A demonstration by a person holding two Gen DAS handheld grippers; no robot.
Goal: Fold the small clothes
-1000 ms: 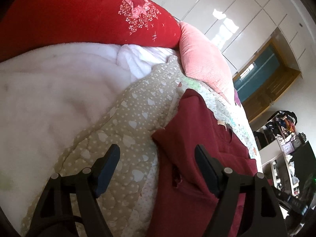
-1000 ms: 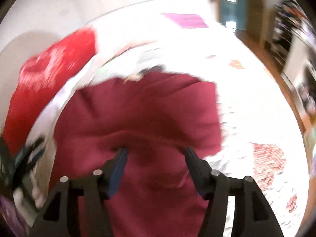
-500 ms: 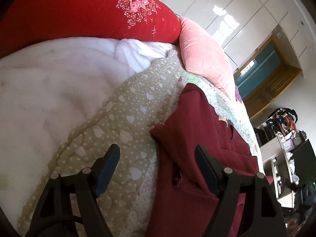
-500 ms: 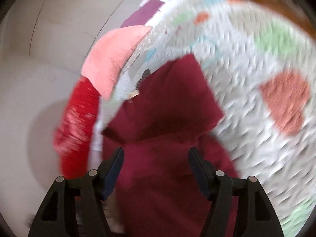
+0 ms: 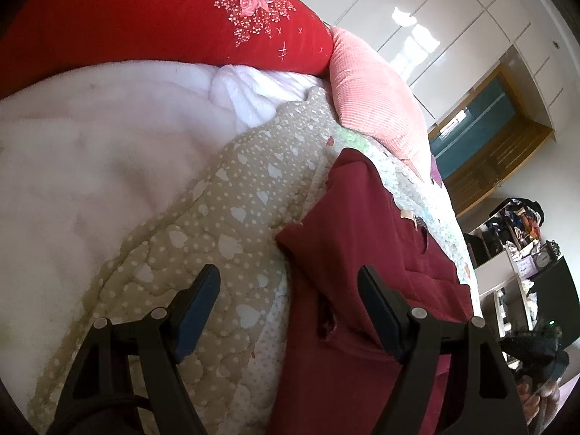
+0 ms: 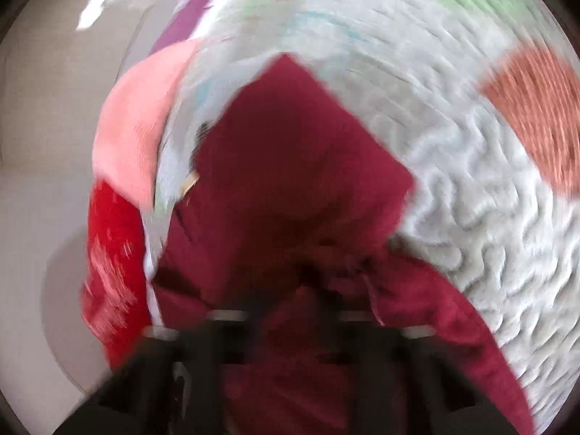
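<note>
A dark red garment (image 5: pixel 366 264) lies on the bed quilt, one sleeve folded across its body. My left gripper (image 5: pixel 288 284) is open and empty, just above the garment's near left edge and the beige heart-print quilt (image 5: pixel 217 224). The right wrist view is blurred by motion. There the same red garment (image 6: pixel 301 181) fills the middle. My right gripper (image 6: pixel 282 290) is low against the cloth; its fingers are smeared dark shapes and cloth bunches between them. I cannot tell whether it is open or shut.
A red flowered pillow (image 5: pixel 181 14) and a pink pillow (image 5: pixel 373 94) lie at the bed's head. A white fluffy blanket (image 5: pixel 90 166) lies at the left. White wardrobe doors (image 5: pixel 453 18) and cluttered shelves (image 5: pixel 518 224) stand beyond. The pastel heart quilt (image 6: pixel 453 145) spreads right.
My left gripper has drifted slightly closer to the garment, still open. My right gripper has swung fast and dropped down into the red cloth; its view has blurred.
</note>
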